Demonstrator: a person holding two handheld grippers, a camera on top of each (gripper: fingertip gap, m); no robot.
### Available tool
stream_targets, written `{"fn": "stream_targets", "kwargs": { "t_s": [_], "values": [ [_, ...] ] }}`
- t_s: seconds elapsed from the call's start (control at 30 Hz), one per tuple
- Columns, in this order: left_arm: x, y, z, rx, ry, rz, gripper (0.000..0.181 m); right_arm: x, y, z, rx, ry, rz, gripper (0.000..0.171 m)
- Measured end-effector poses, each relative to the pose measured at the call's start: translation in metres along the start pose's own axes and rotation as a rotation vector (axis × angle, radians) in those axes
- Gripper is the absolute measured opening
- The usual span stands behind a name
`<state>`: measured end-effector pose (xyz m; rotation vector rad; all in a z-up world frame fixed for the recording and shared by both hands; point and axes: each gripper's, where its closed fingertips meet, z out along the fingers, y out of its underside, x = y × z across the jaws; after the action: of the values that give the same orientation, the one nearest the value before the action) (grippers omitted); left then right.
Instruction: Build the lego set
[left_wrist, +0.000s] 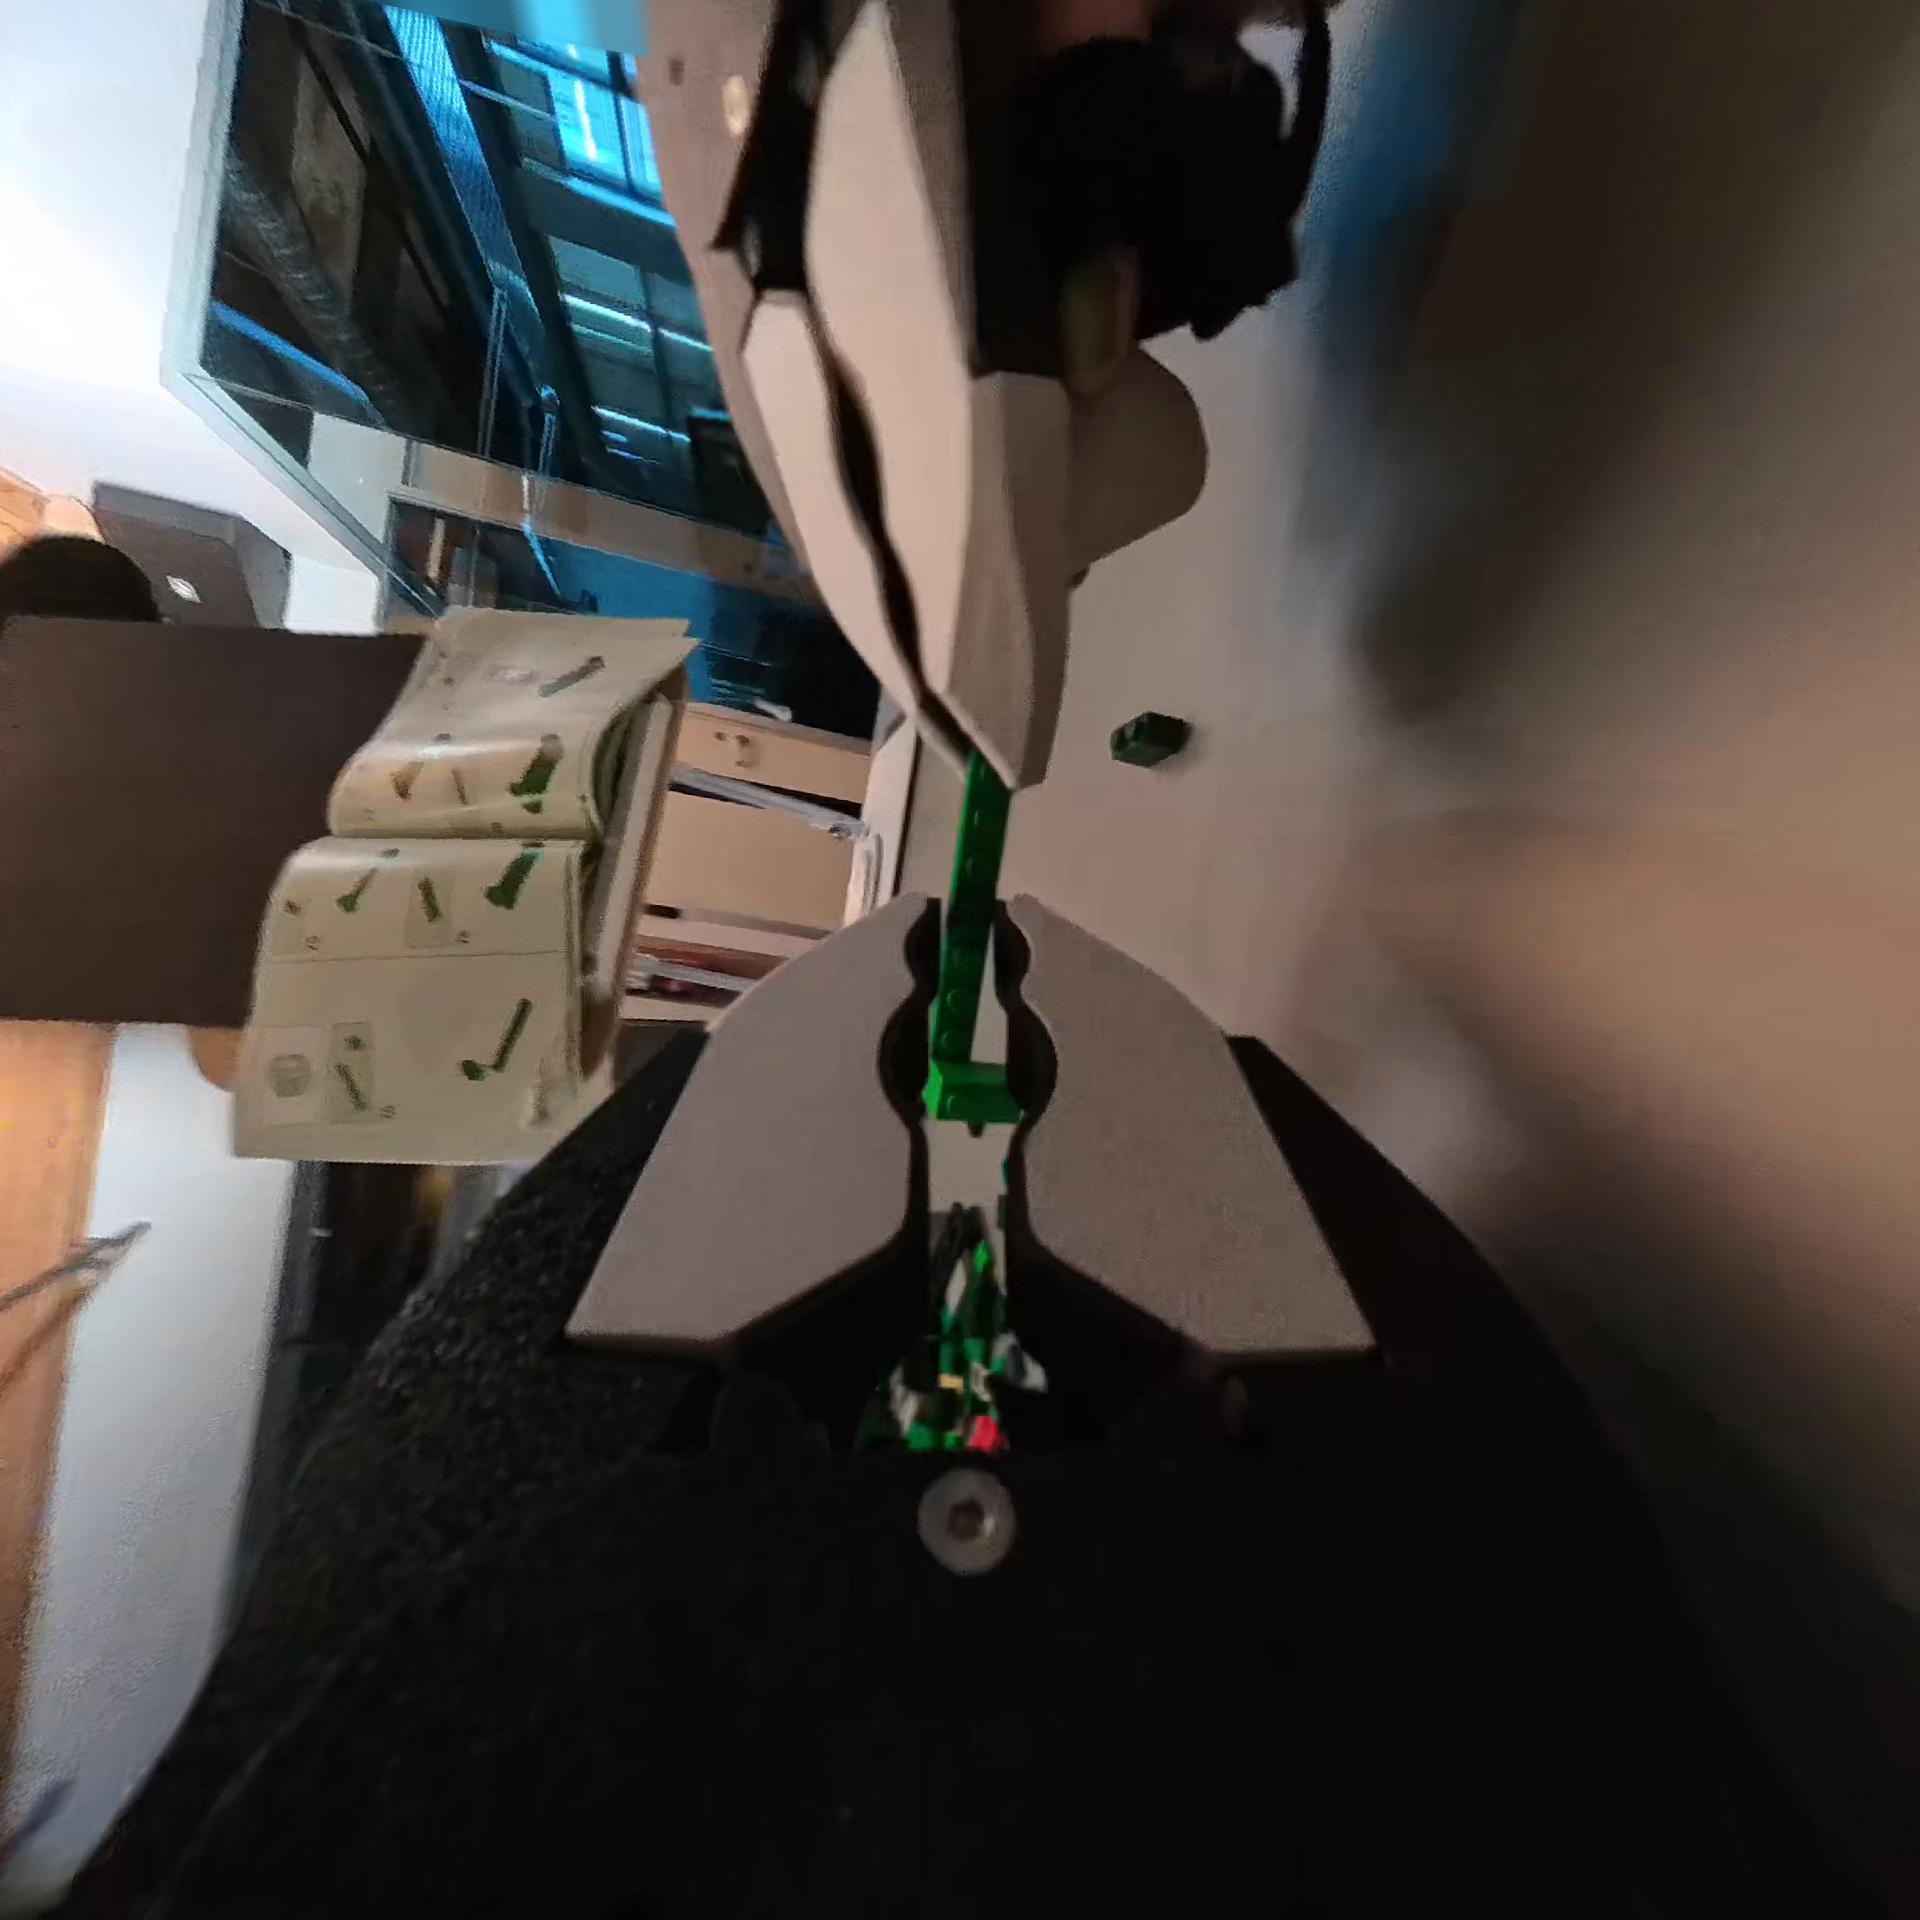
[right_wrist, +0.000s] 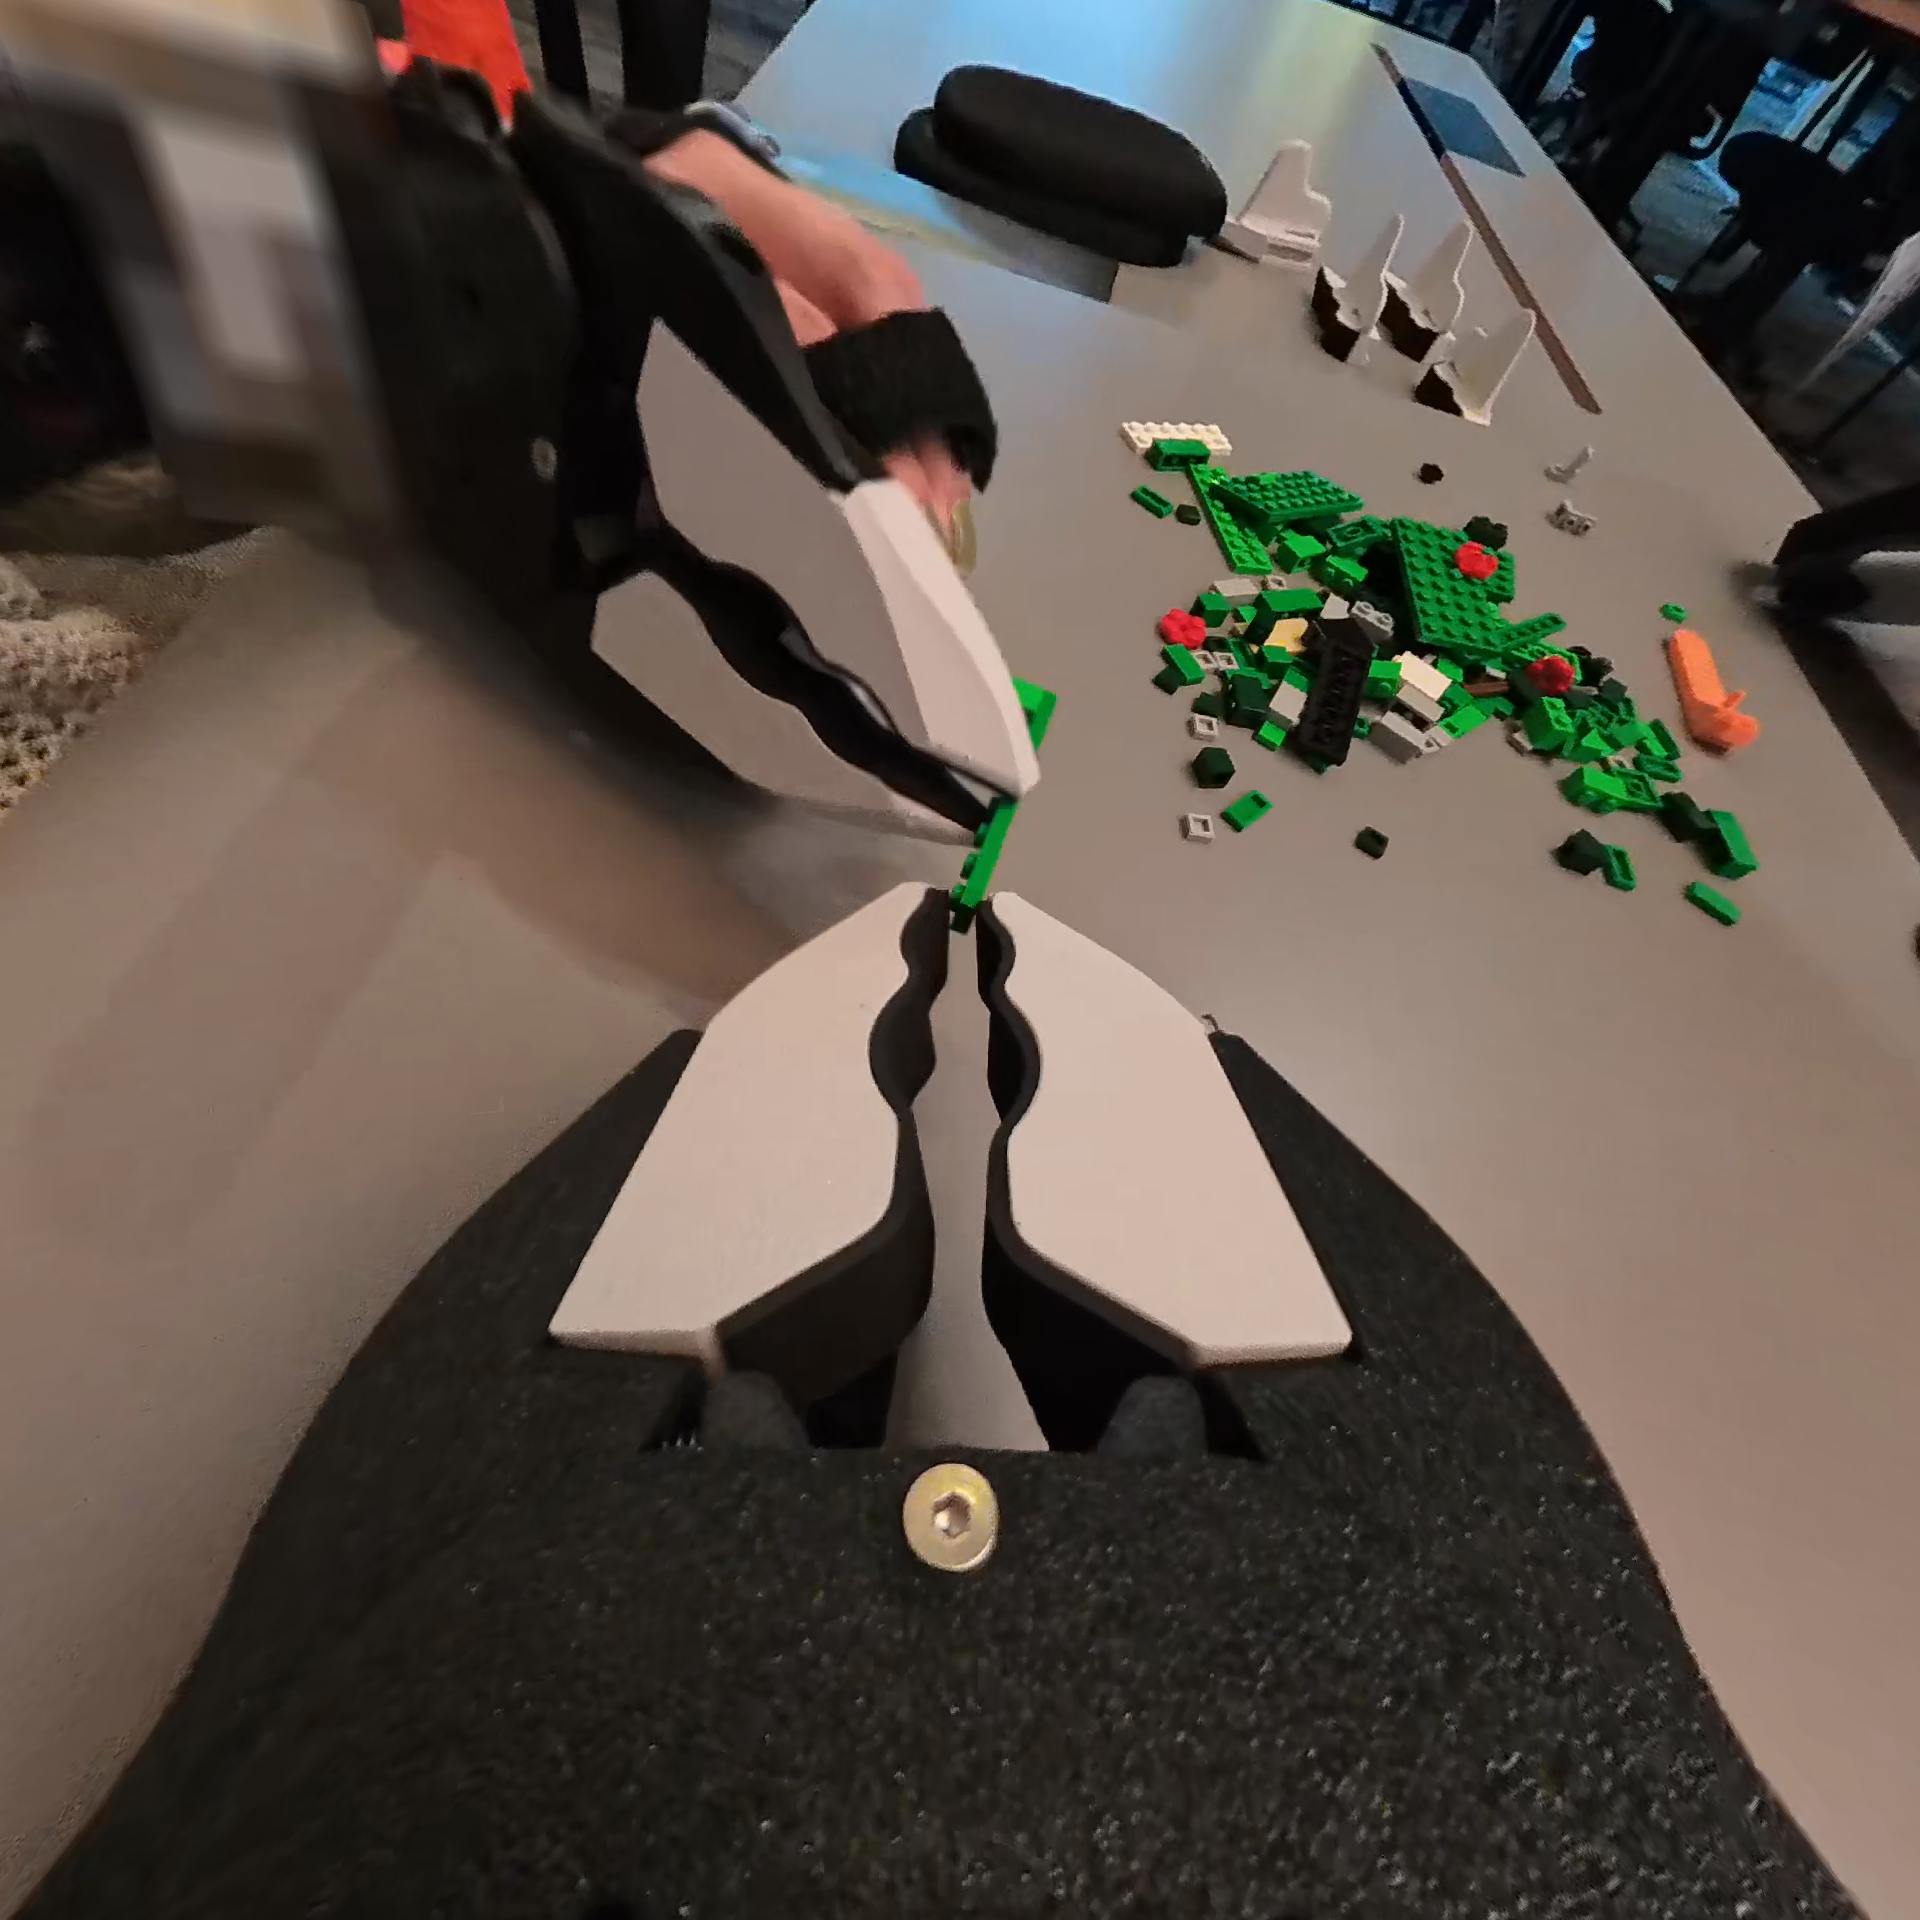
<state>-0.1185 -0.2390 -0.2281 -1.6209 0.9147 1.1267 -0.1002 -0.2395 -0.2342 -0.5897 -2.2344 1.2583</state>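
Long, thin green plastic lego strip (left_wrist: 975, 914), light, rigid, liable to snap apart: left gripper (left_wrist: 966, 925) and right gripper (right_wrist: 964, 906) each pinch one end.

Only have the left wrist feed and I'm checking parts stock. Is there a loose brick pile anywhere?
Observer: Yes. The right wrist view shows a mostly green loose pile on the grey table.
Operator: Any tool near it?
Observer: An orange separator tool lies at the pile's right edge.
Operator: Anything else on that table?
Observer: A black oval case sits at the far end, with several white stands to its right.
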Motion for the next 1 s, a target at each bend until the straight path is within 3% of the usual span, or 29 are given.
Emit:
{"fn": "stream_targets", "kwargs": {
  "t_s": [0.07, 0.17, 0.37, 0.57, 0.67, 0.8, 0.9, 1.0],
  "values": [
    [0.001, -0.001, 0.0, 0.007, 0.071, -0.082, 0.023, -0.001, 0.001, -0.002, 0.004, -0.009, -0.038, 0.005],
    [0.002, -0.003, -0.001, 0.019, 0.217, -0.201, 0.032, -0.003, 0.002, -0.004, 0.007, -0.015, -0.098, 0.005],
    [0.011, -0.021, -0.009, 0.095, 0.548, -0.359, 0.015, -0.011, 0.002, -0.005, 0.012, -0.033, -0.187, 0.005],
    [0.022, -0.016, -0.004, 0.035, 0.741, -0.419, 0.004, -0.01, 0.01, -0.002, -0.014, -0.039, -0.192, 0.005],
    [0.021, -0.008, 0.004, -0.036, 0.833, -0.53, 0.004, 0.004, 0.012, -0.008, -0.021, 0.045, -0.199, 0.006],
    [0.018, 0.014, 0.014, -0.145, 0.988, -0.734, 0.003, 0.031, 0.04, -0.015, -0.146, 0.1, -0.035, 0.026],
    [0.022, 0.017, 0.016, -0.167, 1.151, -0.903, 0.003, 0.033, 0.052, -0.01, -0.201, 0.073, 0.034, 0.033],
    [0.032, 0.026, 0.021, -0.2, 1.226, -0.909, 0.003, 0.031, 0.057, -0.008, -0.239, 0.057, 0.028, 0.031]
  ]
}}
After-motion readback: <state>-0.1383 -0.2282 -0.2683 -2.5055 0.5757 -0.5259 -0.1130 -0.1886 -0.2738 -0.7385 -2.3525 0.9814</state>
